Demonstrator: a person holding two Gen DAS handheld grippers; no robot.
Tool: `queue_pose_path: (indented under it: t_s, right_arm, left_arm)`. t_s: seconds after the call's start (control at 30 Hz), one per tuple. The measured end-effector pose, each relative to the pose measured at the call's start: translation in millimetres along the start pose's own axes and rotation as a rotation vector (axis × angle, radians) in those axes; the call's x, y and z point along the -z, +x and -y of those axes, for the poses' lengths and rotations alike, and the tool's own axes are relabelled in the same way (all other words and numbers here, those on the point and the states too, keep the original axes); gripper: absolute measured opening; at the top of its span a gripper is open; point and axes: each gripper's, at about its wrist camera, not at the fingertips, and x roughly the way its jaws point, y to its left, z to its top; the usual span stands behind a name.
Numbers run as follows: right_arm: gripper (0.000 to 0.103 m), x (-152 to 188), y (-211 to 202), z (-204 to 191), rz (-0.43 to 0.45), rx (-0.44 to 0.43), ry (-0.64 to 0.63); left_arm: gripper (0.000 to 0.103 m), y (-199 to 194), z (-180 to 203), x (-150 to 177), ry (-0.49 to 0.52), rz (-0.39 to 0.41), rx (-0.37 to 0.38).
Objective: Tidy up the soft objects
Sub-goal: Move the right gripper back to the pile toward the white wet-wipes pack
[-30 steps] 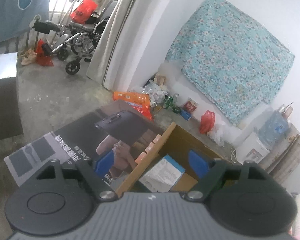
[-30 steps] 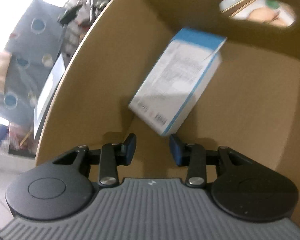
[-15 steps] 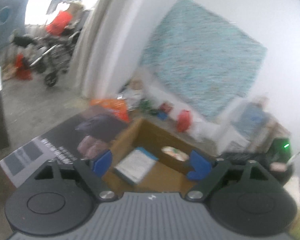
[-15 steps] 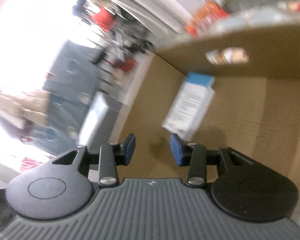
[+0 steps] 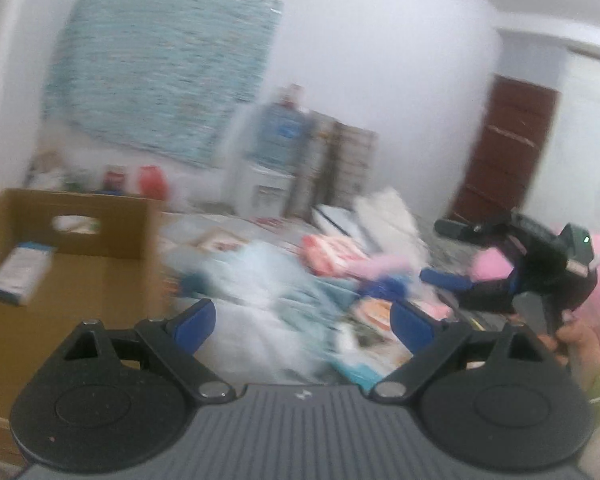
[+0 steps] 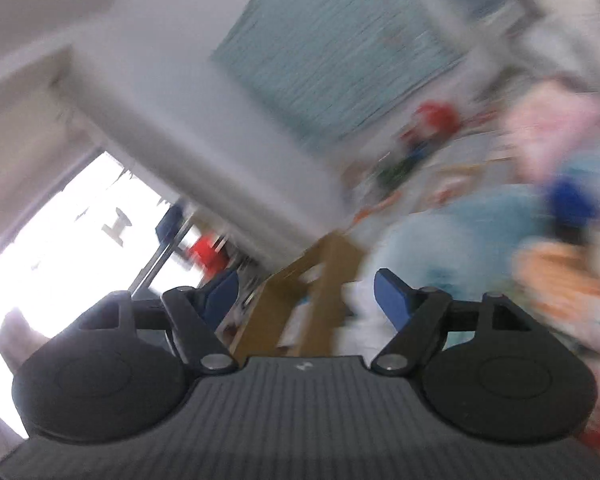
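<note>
Both views motion-blurred. Left gripper (image 5: 303, 321) released, jaws wide and just been opening further, nothing between the pads. Right gripper (image 6: 306, 290) also released, jaws just opened up, nothing between them; in the left view it shows at the right edge, held by a hand (image 5: 576, 336), jaws apart over the pile.

Cardboard box (image 5: 72, 264) sits at left in the left view, open top, a white-and-blue carton (image 5: 18, 274) lying inside against its left wall. Soft things are outside the box, in a heap (image 5: 284, 280) just right of it: pale blue fabric in front, pink and red-white pieces behind, something white and fluffy further back. Too blurred to tell items apart.

Teal cloth (image 5: 160, 84) hangs on the wall behind.
</note>
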Motion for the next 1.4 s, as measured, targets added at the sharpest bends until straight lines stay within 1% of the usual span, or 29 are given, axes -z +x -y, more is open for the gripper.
queue_pose_path:
  t_s: [0.07,0.13,0.23,0.3,0.37,0.4,0.47,0.5,0.53,0.6,0.67,0.77,0.8,0.83,0.93,0.97,1.03,1.07,1.1,1.13,1.17,1.27,1.4]
  right_arm:
    - [0.076,15,-24,25,0.037,0.044,0.054]
    - [0.076,35,-40,49,0.056,0.071,0.115]
    - [0.076,66,-45,74,0.075,0.078,0.196]
    - [0.076,80,-48,84,0.083,0.075,0.234]
    - [0.076,91,-49,93,0.104,0.060,0.253]
    - [0.075,96,-47,95,0.110,0.059,0.251]
    - [0.072,104,-51,99,0.122,0.080,0.241]
    - [0.071,110,-51,105,0.125,0.086,0.236]
    - [0.068,117,-48,110,0.120,0.088,0.235]
    - [0.066,122,-51,117,0.093,0.061,0.256]
    - [0.061,129,-41,124,0.054,0.025,0.289]
    - [0.055,135,-21,136,0.012,0.020,0.326]
    - [0.054,135,-20,137,0.008,0.017,0.335]
    - [0.054,135,-17,141,0.007,0.013,0.347]
    - [0.054,135,-15,150,0.015,0.020,0.371]
    - [0.054,135,-15,153,0.018,0.021,0.381]
    - [0.054,136,-14,158,0.022,0.024,0.389]
    - [0.054,136,-14,159,0.022,0.023,0.392]
    - [0.054,136,-13,159,0.020,0.025,0.390]
    - [0.054,135,-13,158,0.018,0.034,0.381]
    - [0.054,135,-12,157,0.018,0.043,0.369]
    - [0.054,130,-11,149,0.017,0.079,0.318]
    - [0.054,128,-11,137,0.008,0.133,0.246]
  left_arm:
    - [0.095,17,23,10,0.057,-0.048,0.034]
    - [0.095,37,46,21,0.113,-0.105,0.047]
    - [0.094,60,65,41,0.176,-0.176,0.058]
    - [0.093,73,75,49,0.196,-0.199,0.047]
    - [0.087,85,81,51,0.204,-0.193,0.011]
    - [0.084,93,83,51,0.212,-0.177,-0.030]
    - [0.068,104,83,41,0.227,-0.167,-0.103]
    - [0.066,113,83,38,0.225,-0.168,-0.127]
    - [0.065,120,83,35,0.217,-0.167,-0.132]
    - [0.061,135,83,30,0.211,-0.186,-0.141]
    - [0.054,151,84,30,0.214,-0.227,-0.150]
    - [0.052,167,80,35,0.174,-0.311,-0.108]
    - [0.052,170,78,38,0.158,-0.348,-0.078]
    - [0.050,172,75,40,0.143,-0.374,-0.055]
    - [0.048,168,65,52,0.088,-0.438,0.000]
    - [0.049,166,62,56,0.072,-0.457,0.025]
    - [0.050,163,54,64,0.022,-0.532,0.098]
    - [0.050,163,52,69,0.002,-0.571,0.146]
    - [0.050,161,50,73,-0.014,-0.591,0.179]
    - [0.052,159,48,76,-0.028,-0.597,0.194]
    - [0.053,158,47,78,-0.029,-0.588,0.189]
    - [0.057,156,47,80,-0.002,-0.536,0.146]
    - [0.057,161,43,82,-0.032,-0.532,0.149]
